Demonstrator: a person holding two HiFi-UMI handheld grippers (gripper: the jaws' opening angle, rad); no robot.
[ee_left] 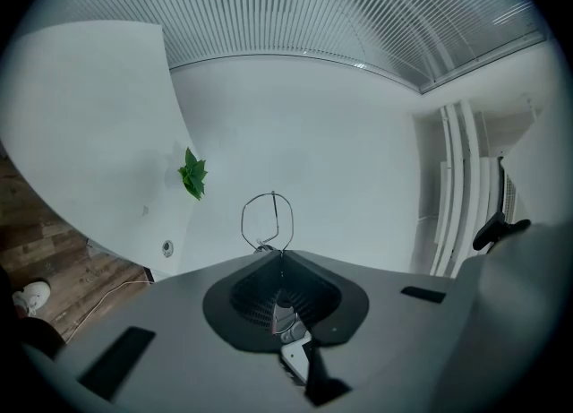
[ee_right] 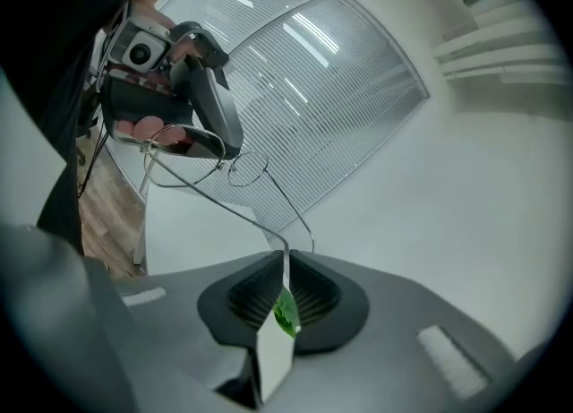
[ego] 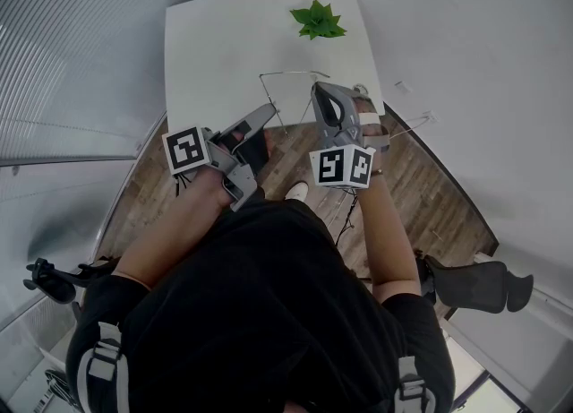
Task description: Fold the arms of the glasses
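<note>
Left claw (ee_left: 279, 254) and right claw (ee_right: 285, 257) both pinch the wire glasses (ee_right: 246, 169)
</note>
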